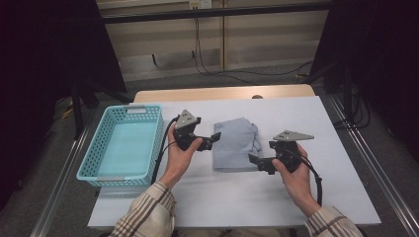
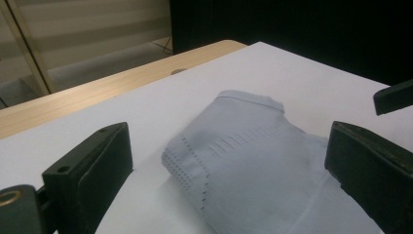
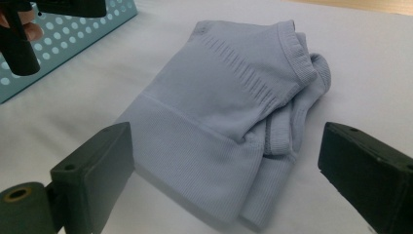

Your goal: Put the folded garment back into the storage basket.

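Observation:
A folded pale grey-blue garment (image 1: 235,144) lies in the middle of the white table top (image 1: 296,113). My left gripper (image 1: 213,140) is at the garment's left edge, open, its jaws wide apart with the cloth (image 2: 253,161) between and beyond them. My right gripper (image 1: 256,162) sits at the garment's near right corner, also open, with the folded cloth (image 3: 229,122) lying between its spread jaws. Neither gripper holds the cloth. In the right gripper view the other gripper (image 3: 29,29) shows at the top left.
A turquoise perforated basket (image 1: 99,148) stands empty at the table's left side. A wooden table edge (image 1: 222,93) runs along the back. Metal rails flank the table on both sides, and cables lie on the floor behind.

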A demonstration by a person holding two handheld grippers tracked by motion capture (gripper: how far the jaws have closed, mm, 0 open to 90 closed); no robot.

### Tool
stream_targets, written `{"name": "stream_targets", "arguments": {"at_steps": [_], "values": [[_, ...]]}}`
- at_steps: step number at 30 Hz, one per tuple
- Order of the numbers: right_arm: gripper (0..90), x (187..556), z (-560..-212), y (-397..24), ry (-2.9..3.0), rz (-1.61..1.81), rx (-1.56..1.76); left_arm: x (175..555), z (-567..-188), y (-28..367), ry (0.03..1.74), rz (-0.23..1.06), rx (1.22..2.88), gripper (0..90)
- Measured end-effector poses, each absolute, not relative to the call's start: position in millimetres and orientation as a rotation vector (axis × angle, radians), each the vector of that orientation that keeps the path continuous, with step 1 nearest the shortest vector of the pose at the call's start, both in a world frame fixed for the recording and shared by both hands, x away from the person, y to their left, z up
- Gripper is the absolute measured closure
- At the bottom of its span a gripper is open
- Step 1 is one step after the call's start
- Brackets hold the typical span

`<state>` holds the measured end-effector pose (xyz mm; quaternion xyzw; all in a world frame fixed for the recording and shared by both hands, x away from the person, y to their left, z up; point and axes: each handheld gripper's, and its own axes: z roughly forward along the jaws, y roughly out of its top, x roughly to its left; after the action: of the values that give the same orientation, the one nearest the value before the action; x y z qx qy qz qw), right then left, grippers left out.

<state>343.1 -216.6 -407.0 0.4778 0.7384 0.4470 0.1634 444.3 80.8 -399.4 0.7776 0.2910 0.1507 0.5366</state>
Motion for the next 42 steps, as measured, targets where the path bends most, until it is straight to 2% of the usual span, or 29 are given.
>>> {"name": "stream_targets", "arguments": {"at_steps": [15,22,23,25,35,36,39,42], "values": [[5.3,374,-406,-210,2.158,1.150,1.397,481,-397,74,0.761,0.350,1.878,3.2],[4.6,382,-423,-205,2.213,1.115,1.465,497,-406,80,0.790,0.363,1.916,3.3],[5.3,384,-424,-206,2.221,1.098,1.451,496,-408,77,0.814,0.344,1.865,3.3],[7.1,385,-426,-207,2.222,1.069,1.450,498,-408,77,0.817,0.343,1.867,3.6],[25.6,387,-438,-211,2.257,1.046,1.420,507,-418,70,0.800,0.348,1.954,4.3],[25.6,387,-438,-211,2.257,1.046,1.420,506,-420,66,0.830,0.330,1.905,4.3],[26.9,387,-439,-210,2.269,1.044,1.439,508,-423,66,0.806,0.337,1.953,4.4],[27.2,385,-443,-209,2.283,0.980,1.413,506,-424,62,0.827,0.331,1.927,4.4]]}}
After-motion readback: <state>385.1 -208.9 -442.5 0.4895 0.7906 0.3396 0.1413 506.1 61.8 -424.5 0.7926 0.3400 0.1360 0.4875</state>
